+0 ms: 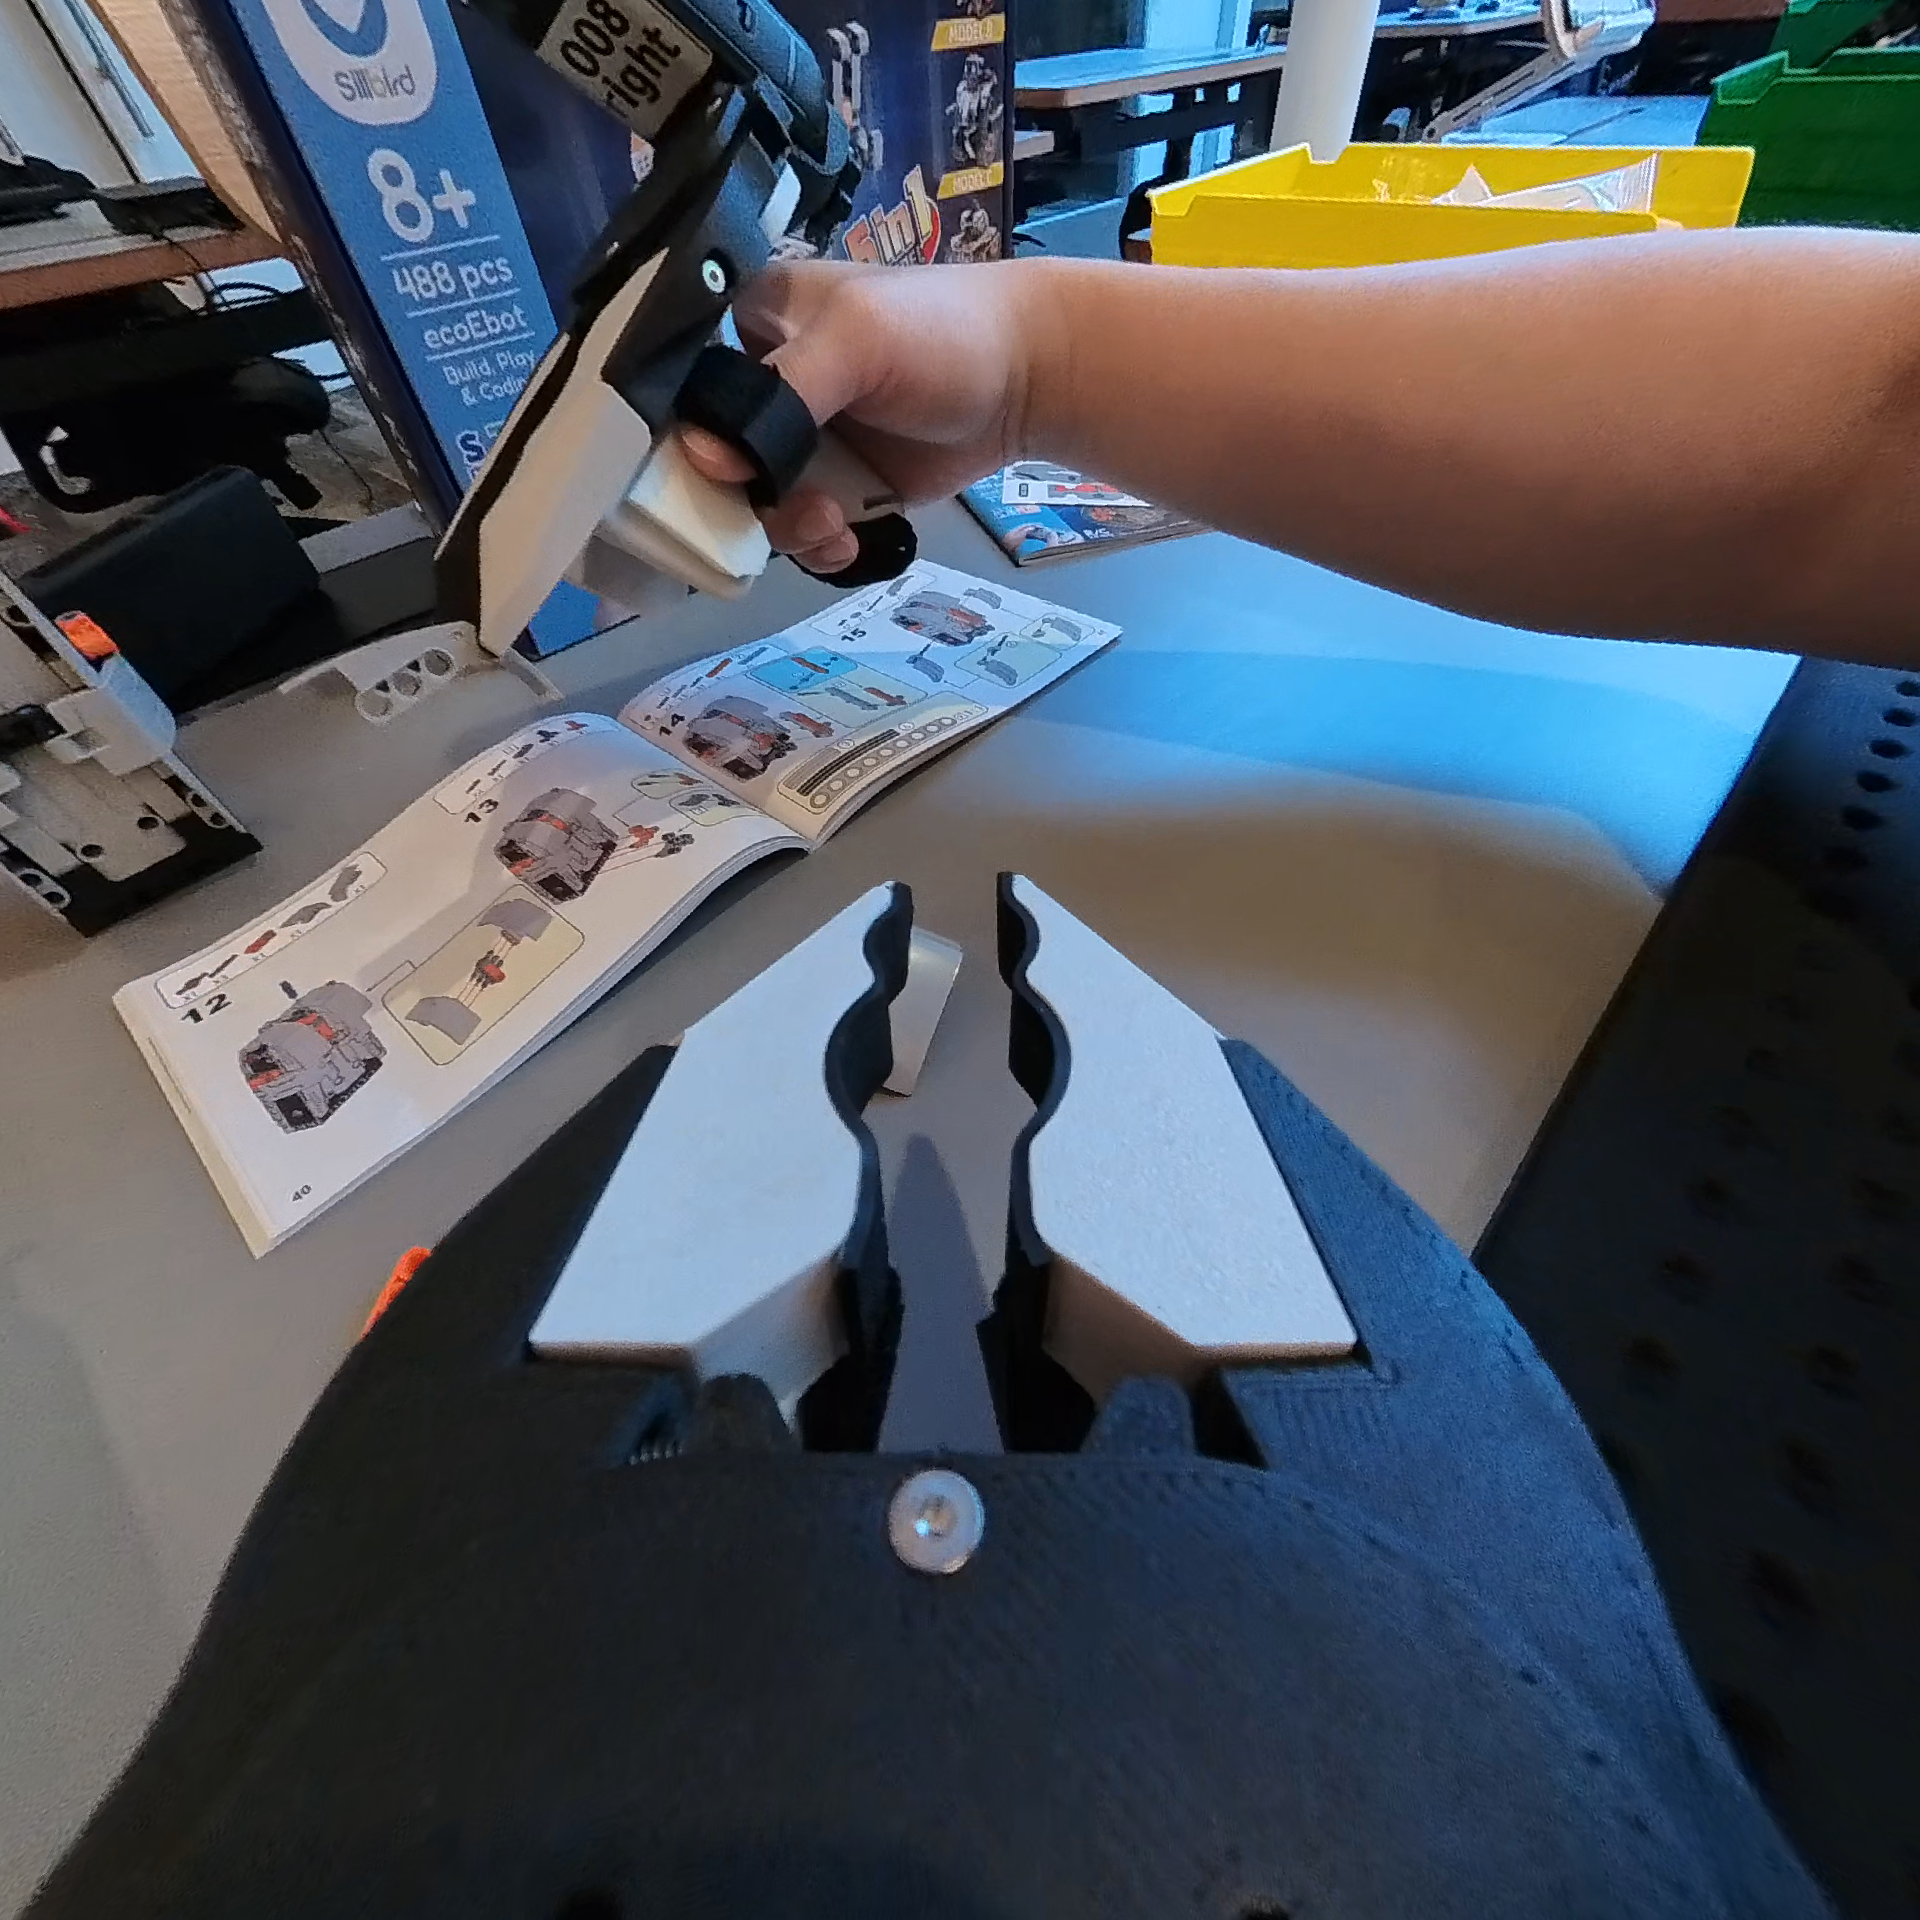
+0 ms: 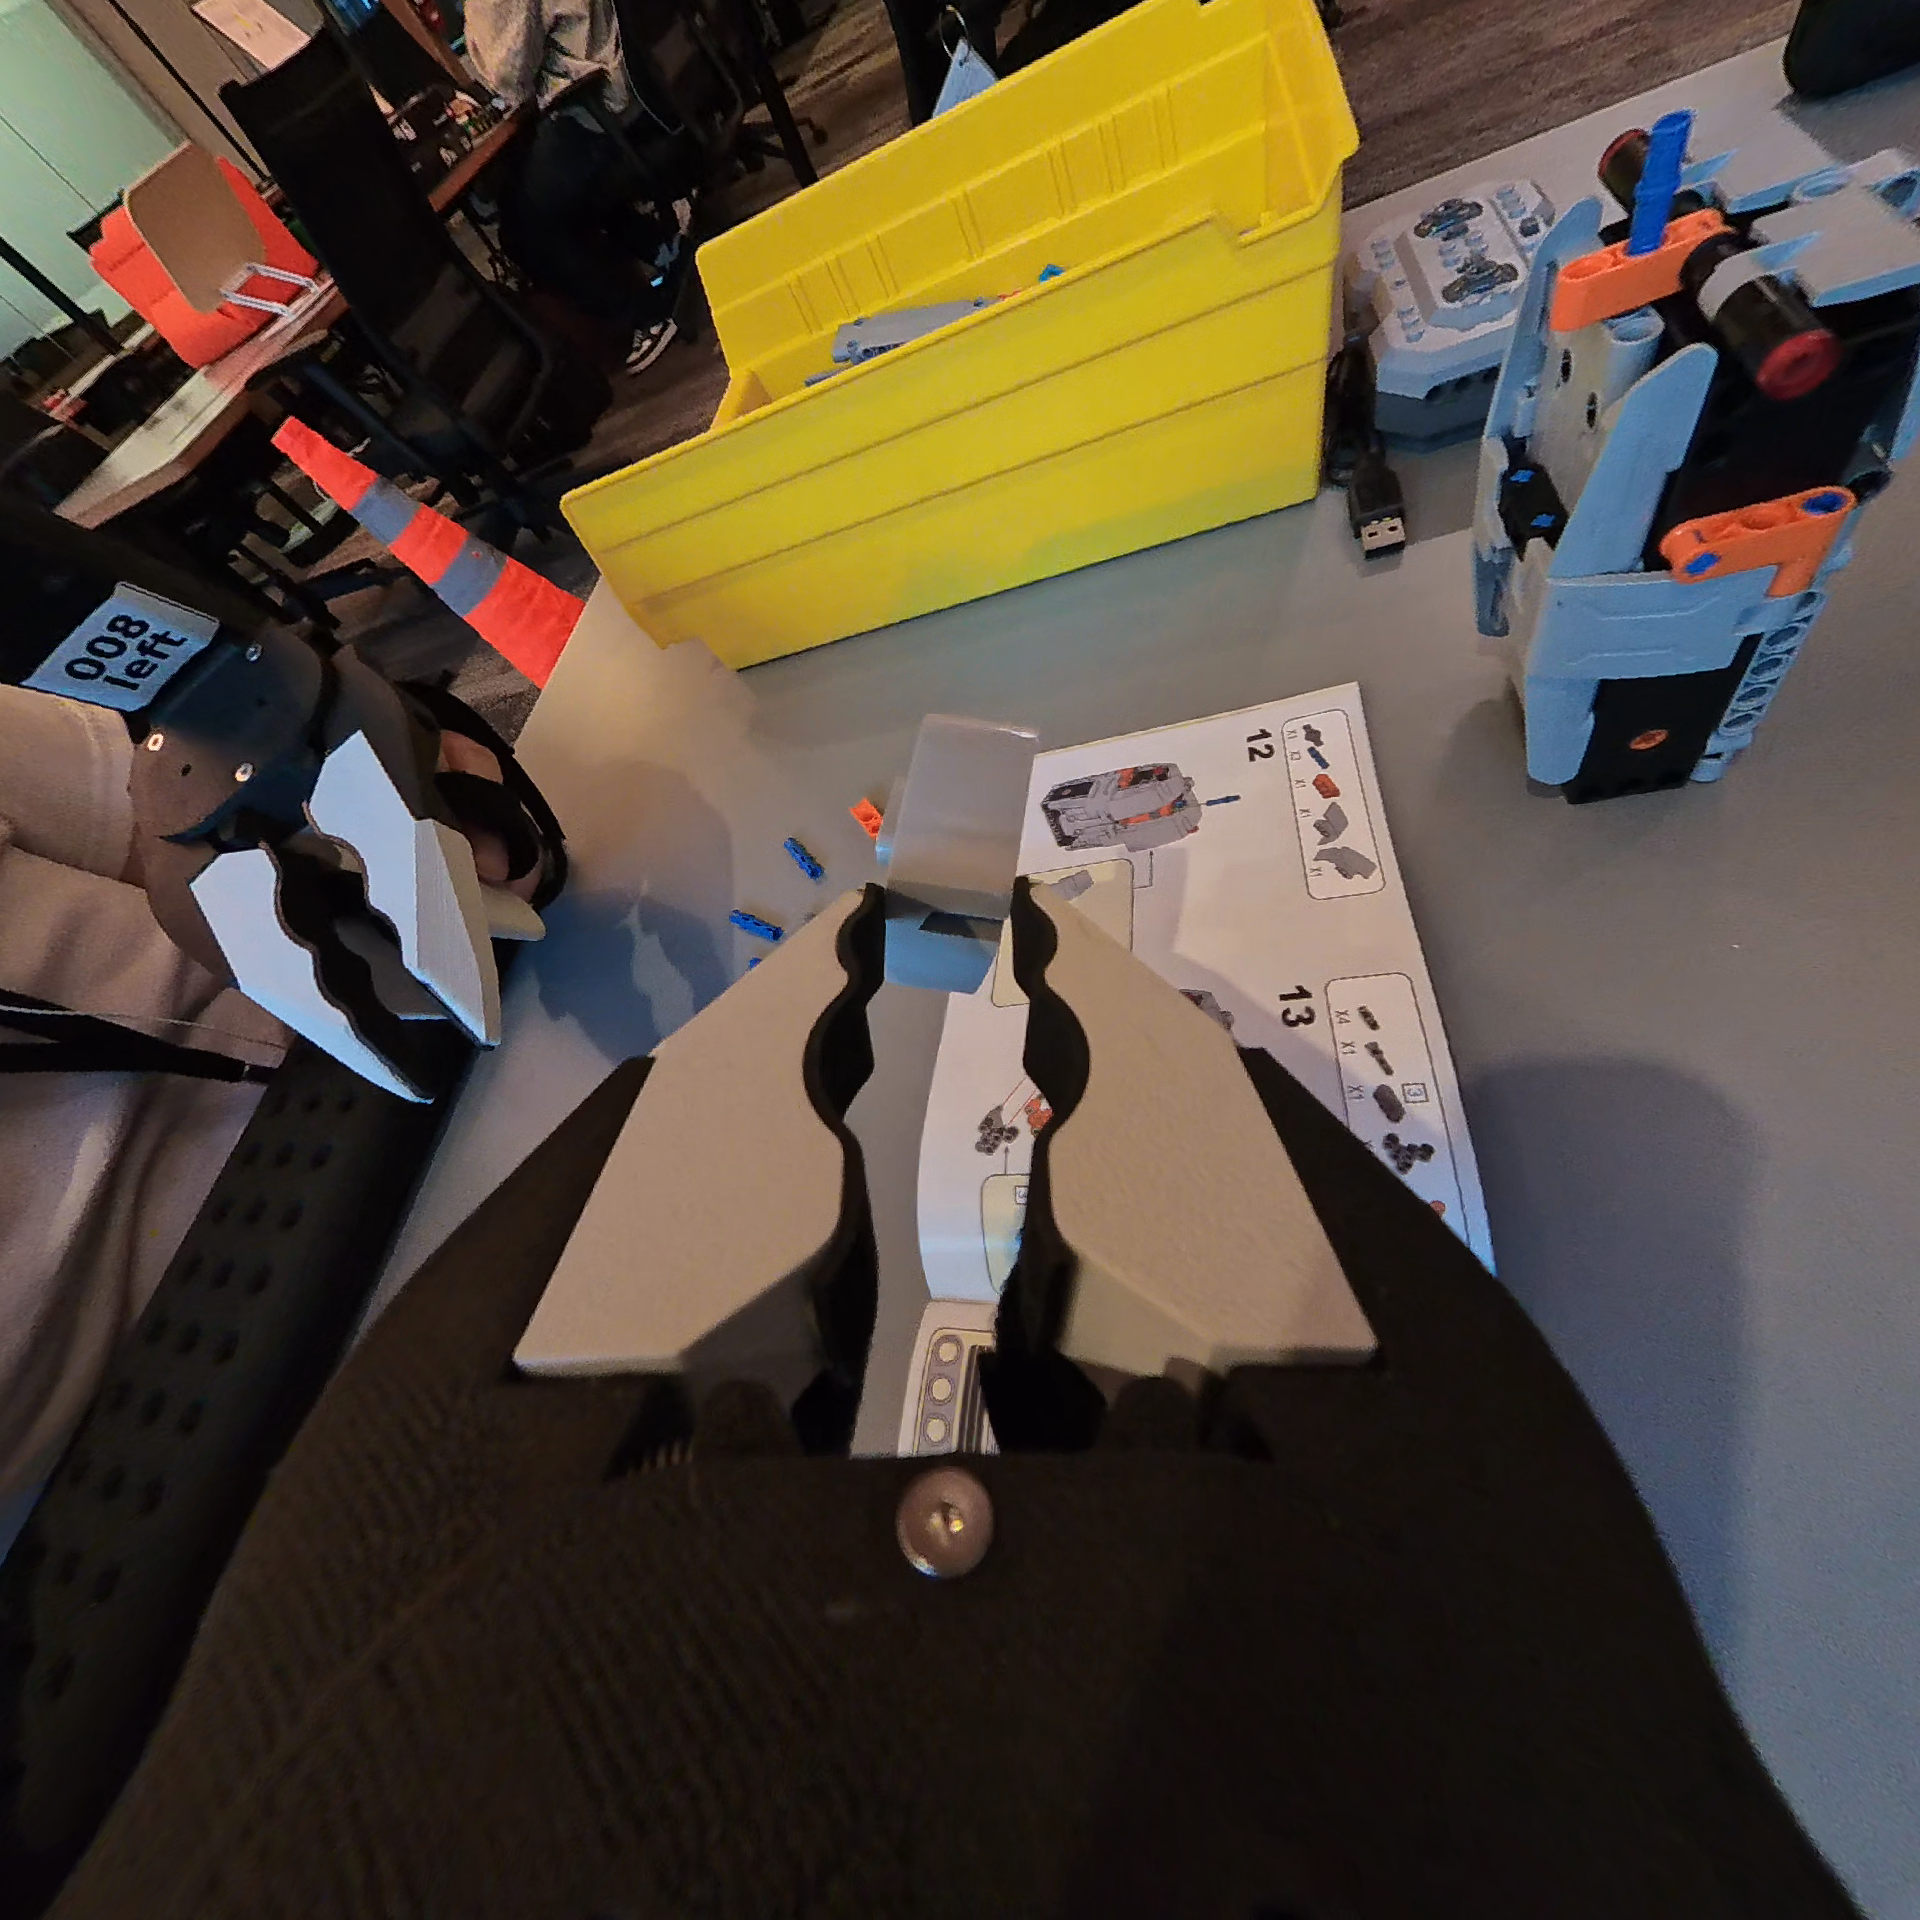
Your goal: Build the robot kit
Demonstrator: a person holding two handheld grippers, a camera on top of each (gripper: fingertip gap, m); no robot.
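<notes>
- R gripper (image 2: 945, 904): fingers are clamping tips on a grey panel (image 2: 961, 810), holding it just above the open booklet (image 2: 1195, 831), far-left pg.
- L gripper (image 1: 951, 914): fingers are sitting slightly apart; a small grey piece (image 1: 925, 997) is lying vs. its left finger. Can't tell if it's gripped.
- Worktop (image 1: 1247, 883) is also carrying a yellow bin (image 2: 987, 468) far off and a part-built model (image 2: 1662, 520) far right.

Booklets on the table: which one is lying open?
The nearer booklet, spread flat showing building steps; the farther booklet lies closed, cover up.
</notes>
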